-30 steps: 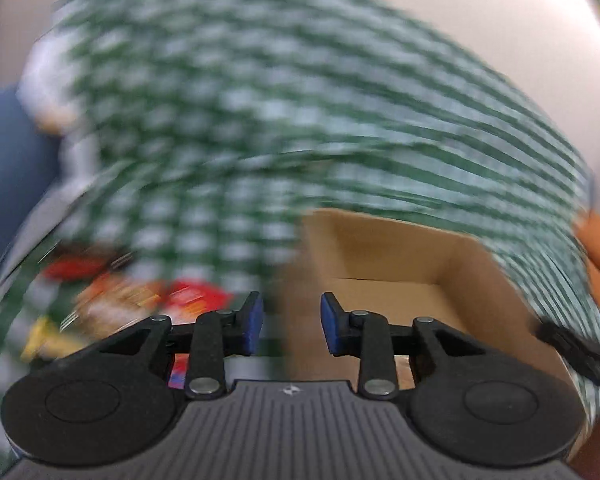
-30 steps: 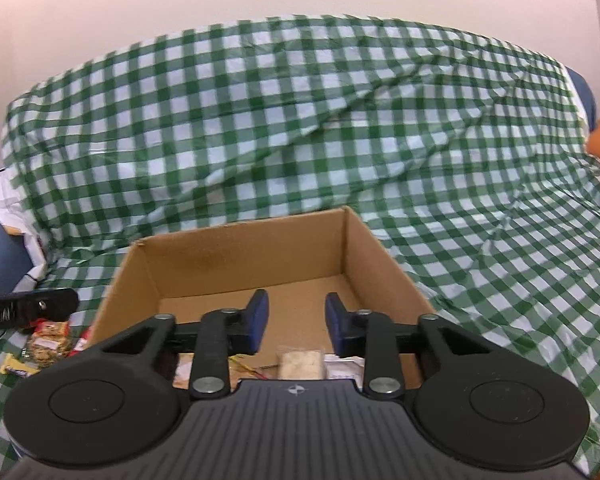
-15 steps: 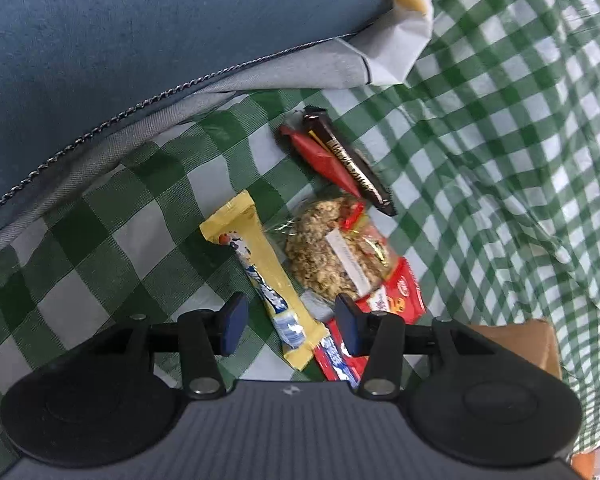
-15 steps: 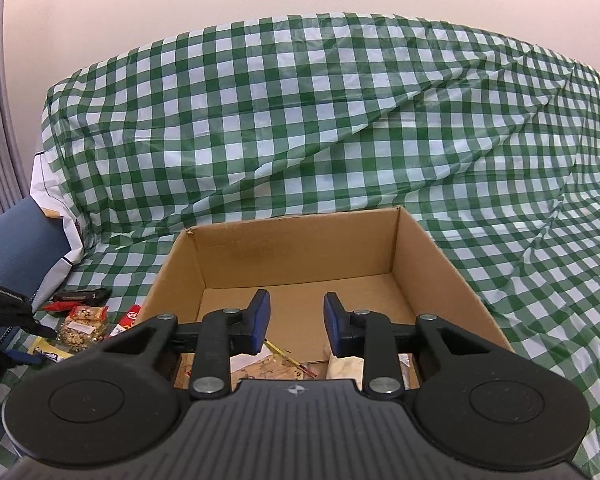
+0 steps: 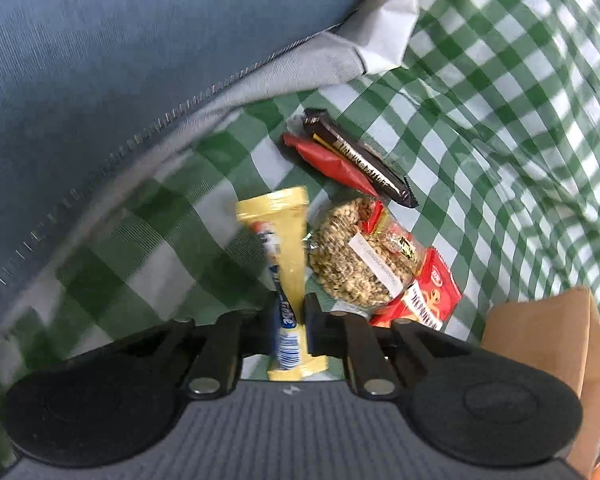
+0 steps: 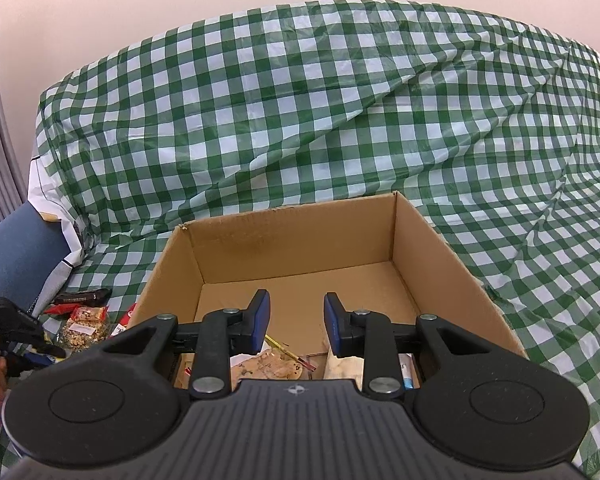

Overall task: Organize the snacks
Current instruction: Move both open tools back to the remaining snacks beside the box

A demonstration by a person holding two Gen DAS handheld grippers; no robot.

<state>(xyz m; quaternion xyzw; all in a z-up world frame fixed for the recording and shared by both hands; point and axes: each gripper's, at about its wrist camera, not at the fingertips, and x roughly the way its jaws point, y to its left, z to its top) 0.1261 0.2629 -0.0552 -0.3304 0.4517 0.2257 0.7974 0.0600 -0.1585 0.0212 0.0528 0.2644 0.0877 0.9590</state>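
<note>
The left gripper (image 5: 287, 316) is closing on one yellow snack bar (image 5: 286, 264) near the checked cloth's (image 5: 500, 120) left edge; four packets are lying alongside. The right gripper (image 6: 294, 322) is hovering empty, jaws apart, over the roomy cardboard box (image 6: 292, 240).

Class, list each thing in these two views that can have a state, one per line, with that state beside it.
left gripper: jaws closing, pads pressing a yellow snack bar
right gripper: open, nothing between its pads, over the box
cardboard box: open-topped, a few snacks inside
granola pack: sealed, lying on the checked cloth
dark chocolate bar: sealed, lying on the cloth
</note>
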